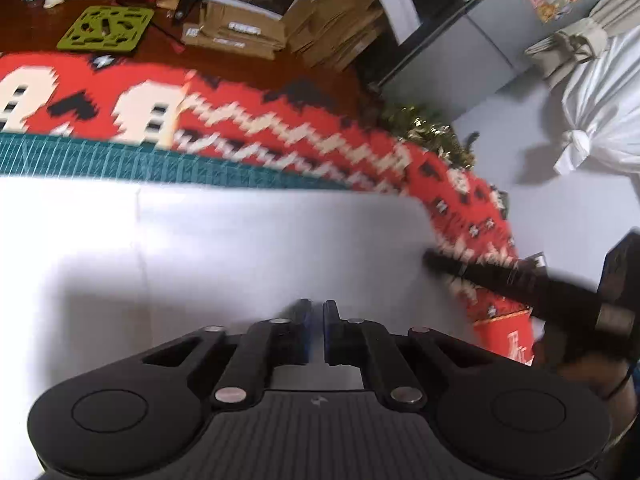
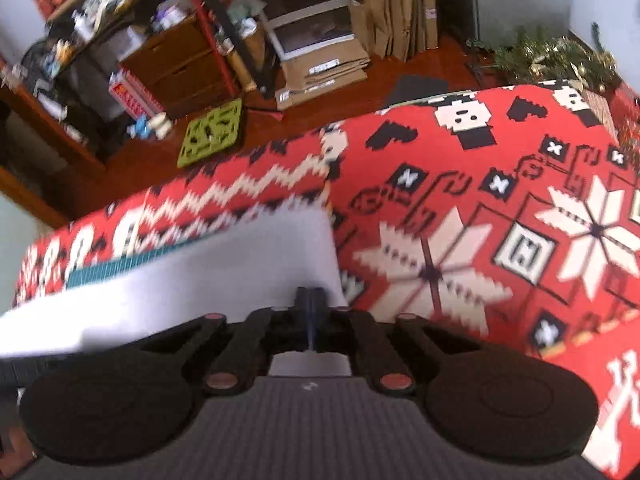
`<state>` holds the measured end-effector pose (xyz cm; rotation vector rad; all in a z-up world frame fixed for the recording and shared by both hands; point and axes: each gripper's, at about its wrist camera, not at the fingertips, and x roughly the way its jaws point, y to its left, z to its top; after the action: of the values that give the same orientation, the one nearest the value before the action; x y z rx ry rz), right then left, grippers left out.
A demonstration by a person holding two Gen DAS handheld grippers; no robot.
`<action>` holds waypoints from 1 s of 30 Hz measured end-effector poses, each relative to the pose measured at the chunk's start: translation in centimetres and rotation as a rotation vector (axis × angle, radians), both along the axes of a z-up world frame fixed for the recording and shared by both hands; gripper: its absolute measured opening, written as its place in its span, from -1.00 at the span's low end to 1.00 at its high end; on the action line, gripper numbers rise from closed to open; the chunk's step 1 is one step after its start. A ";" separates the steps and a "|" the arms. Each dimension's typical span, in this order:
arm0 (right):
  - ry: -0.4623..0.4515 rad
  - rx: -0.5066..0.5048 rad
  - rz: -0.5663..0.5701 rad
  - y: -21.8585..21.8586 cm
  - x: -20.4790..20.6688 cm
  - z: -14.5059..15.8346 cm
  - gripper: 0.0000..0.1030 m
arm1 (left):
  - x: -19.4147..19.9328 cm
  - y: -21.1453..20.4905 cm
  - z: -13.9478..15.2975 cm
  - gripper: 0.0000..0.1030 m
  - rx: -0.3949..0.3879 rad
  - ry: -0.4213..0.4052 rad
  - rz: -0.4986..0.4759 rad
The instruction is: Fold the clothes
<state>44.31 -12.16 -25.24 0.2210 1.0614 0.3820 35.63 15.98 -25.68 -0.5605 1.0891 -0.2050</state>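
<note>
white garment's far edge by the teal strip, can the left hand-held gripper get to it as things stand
Probably yes. Only bare white garment lies between the left hand-held gripper and the teal strip; the right hand-held gripper is off to the side.

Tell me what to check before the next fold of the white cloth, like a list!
1. Right tongs shut at the plain white cloth's corner edge: ok.
2. Left tongs nearly shut over the cloth; holding it: cannot tell.
3. Cloth lying smooth: ok.
4. Cloth fully on the red patterned blanket: ok.
5. Teal ribbed strip along the far edge; part of the cloth: cannot tell.
</note>
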 end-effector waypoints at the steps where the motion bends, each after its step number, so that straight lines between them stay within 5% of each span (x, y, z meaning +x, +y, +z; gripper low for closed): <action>1: -0.004 0.012 -0.010 0.0 0.6 -0.2 -1.00 | -0.2 0.4 -0.1 -0.93 -0.014 0.006 0.015; 10: -0.006 0.006 -0.009 -1.2 0.9 0.2 -0.94 | -1.1 0.5 0.2 -0.93 -0.011 0.035 0.011; 15: 0.036 -0.124 0.083 -2.3 -3.1 0.0 -0.94 | -0.4 -0.1 1.3 -0.91 -0.041 0.018 0.004; 23: 0.054 -0.025 0.040 -1.8 -5.1 1.1 -0.94 | 5.0 -6.7 1.1 -0.91 -0.078 0.018 -0.197; 27: 0.062 -0.028 0.025 -1.9 -5.6 0.2 -1.00 | 5.1 -10.4 -0.9 -0.91 -0.061 0.086 -0.326; 30: 0.062 -0.016 0.026 -3.0 -6.6 0.0 -1.00 | 4.4 -11.1 -1.0 -0.91 -0.063 0.074 -0.328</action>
<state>37.75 -15.12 -25.21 0.2055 1.1291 0.3922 40.04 4.89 -26.65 -0.4451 1.2467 -0.5085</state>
